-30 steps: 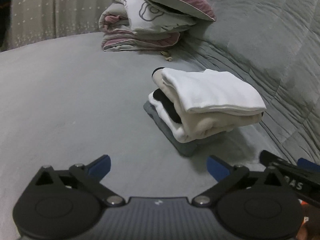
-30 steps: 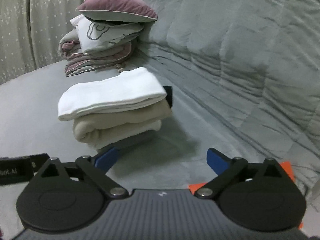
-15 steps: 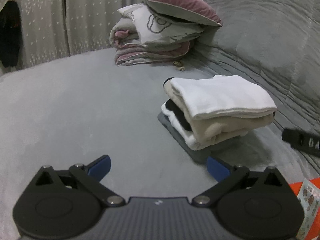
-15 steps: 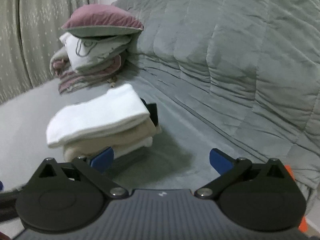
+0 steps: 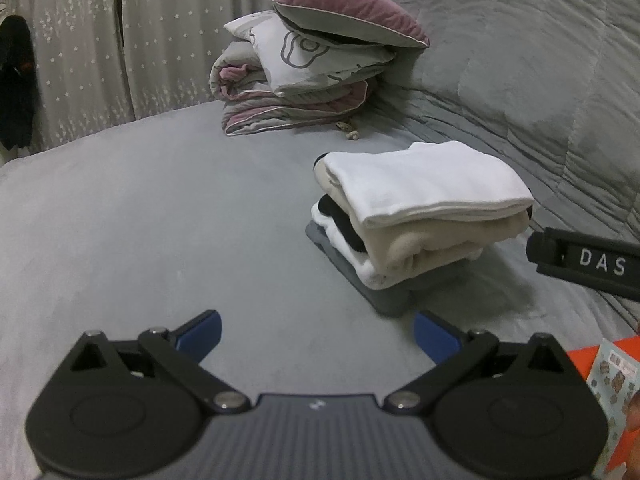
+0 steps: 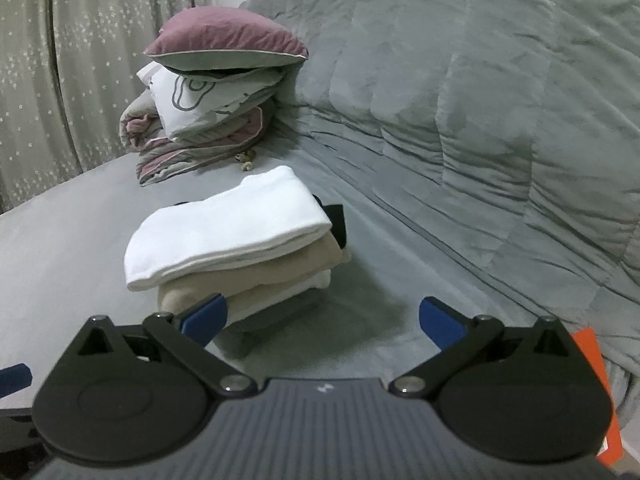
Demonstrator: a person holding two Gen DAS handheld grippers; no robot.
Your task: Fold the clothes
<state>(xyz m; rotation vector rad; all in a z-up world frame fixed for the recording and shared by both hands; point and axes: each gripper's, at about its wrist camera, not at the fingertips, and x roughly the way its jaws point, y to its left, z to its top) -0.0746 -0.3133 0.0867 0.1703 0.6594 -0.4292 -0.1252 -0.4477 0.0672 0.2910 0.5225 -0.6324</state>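
Note:
A stack of folded clothes (image 5: 420,216) rests on the grey bed: a white garment (image 5: 432,178) on top, a beige one under it, then white with black, and a grey piece at the bottom. The same stack (image 6: 232,240) fills the middle of the right wrist view. My left gripper (image 5: 316,334) is open and empty, held back from the stack's near left side. My right gripper (image 6: 322,320) is open too, with nothing between its blue pads; its left pad (image 6: 204,316) overlaps the stack's near corner in the image. The right gripper's black body (image 5: 584,262) shows right of the stack.
A pile of pillows and a folded quilt (image 5: 316,72) sits behind the stack. A bulky grey duvet (image 6: 500,120) rises along the right. Starred curtains (image 5: 120,40) hang at the back. An orange box (image 5: 600,400) lies at the near right. Open grey bed surface (image 5: 140,220) spreads to the left.
Both grippers have pulled back and tilted upward, so the stack looks farther and more curtain shows. Both stayed open; the stack has not moved.

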